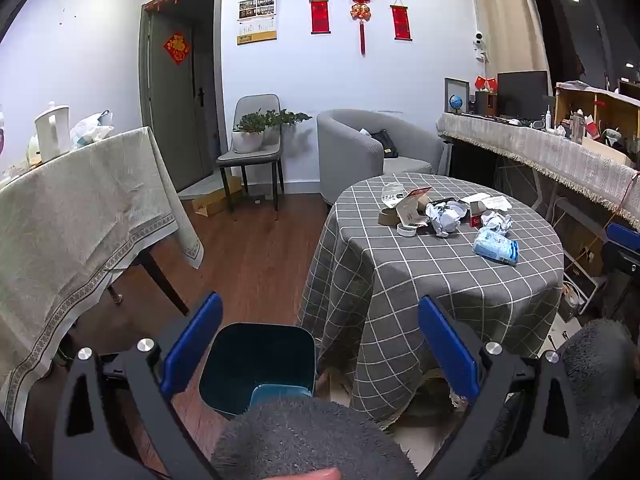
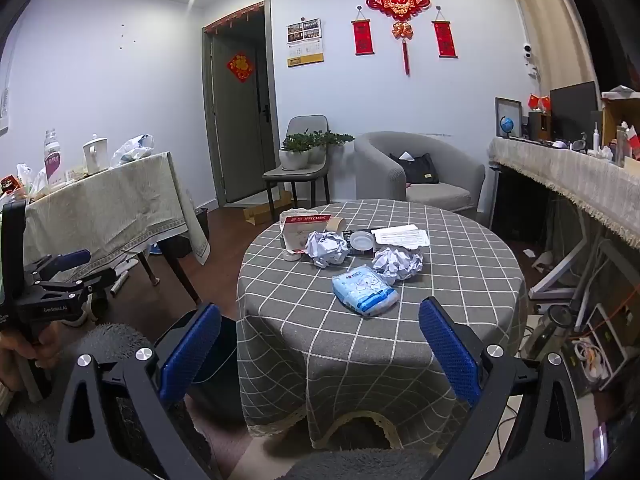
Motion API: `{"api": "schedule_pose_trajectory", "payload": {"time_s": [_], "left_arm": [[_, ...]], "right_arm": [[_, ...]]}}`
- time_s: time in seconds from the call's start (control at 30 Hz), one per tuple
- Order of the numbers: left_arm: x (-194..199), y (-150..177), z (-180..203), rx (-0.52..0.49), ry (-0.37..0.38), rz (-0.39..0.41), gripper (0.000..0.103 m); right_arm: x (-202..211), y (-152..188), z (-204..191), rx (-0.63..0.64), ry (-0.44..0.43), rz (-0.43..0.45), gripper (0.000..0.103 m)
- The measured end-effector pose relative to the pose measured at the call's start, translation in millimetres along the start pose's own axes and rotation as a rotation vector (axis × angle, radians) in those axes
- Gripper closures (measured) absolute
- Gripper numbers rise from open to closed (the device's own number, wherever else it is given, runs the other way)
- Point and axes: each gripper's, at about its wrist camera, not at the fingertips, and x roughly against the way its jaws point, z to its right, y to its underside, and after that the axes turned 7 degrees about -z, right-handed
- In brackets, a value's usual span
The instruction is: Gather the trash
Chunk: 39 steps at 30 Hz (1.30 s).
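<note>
Trash (image 2: 362,258) on table, beyond right hand-held gripper (image 2: 320,344)

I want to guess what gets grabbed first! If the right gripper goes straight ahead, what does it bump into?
Probably the light blue plastic tissue packet near the front of the round grey checked table. The right gripper is open; depth is uncertain.

Round table (image 2: 460,280) is wearing a grey cloth with a white grid, and the tissue pack (image 2: 365,289) at 6 o'clock of the pile is showing light blue. Crumpled paper balls (image 2: 327,249) are looking white; bin (image 1: 256,364) is showing dark teal, gripper pads (image 2: 448,344) blue.
</note>
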Motion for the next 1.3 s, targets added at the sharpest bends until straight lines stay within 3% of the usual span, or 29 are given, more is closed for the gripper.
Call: {"api": "schedule_pose_trajectory", "payload": {"time_s": [1.3], "left_arm": [[0.0,0.1,0.2,-0.004,-0.003,0.002,0.003]], "right_arm": [[-0.1,0.2,-1.8,0.012,0.006,0.001,0.003]]}}
